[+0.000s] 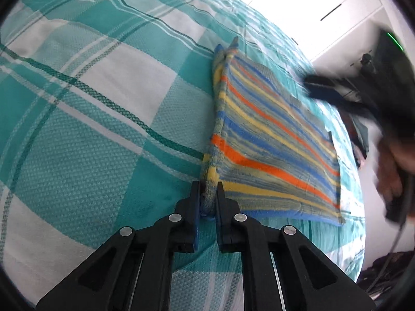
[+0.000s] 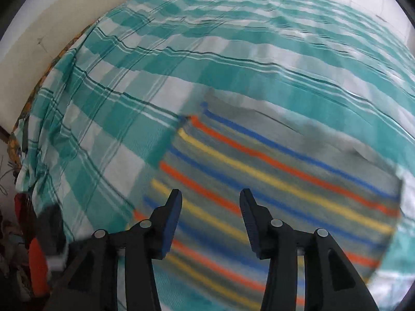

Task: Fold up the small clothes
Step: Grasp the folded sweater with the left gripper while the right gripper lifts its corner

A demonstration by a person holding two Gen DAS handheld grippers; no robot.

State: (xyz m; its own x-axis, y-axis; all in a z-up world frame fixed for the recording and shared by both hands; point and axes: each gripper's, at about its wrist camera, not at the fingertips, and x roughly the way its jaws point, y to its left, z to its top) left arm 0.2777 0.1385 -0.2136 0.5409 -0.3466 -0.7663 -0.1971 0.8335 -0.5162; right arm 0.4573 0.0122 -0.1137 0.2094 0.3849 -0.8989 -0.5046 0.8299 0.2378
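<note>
A small striped cloth [image 1: 272, 140] in grey, blue, orange and yellow lies folded on a teal and white checked bedsheet [image 1: 77, 129]. My left gripper [image 1: 208, 191] is shut on the cloth's near left folded corner and lifts that edge a little. My right gripper [image 2: 210, 197] is open and empty, held just above the striped cloth [image 2: 272, 181]. It also shows blurred at the right of the left wrist view [image 1: 345, 90], over the cloth's far right side.
The bedsheet [image 2: 155, 64] covers the whole bed. A pale wall [image 2: 52, 13] runs along the bed's far left side. White cupboard doors [image 1: 324, 5] stand beyond the bed. Clutter of clothes [image 2: 31, 259] lies off the bed's left edge.
</note>
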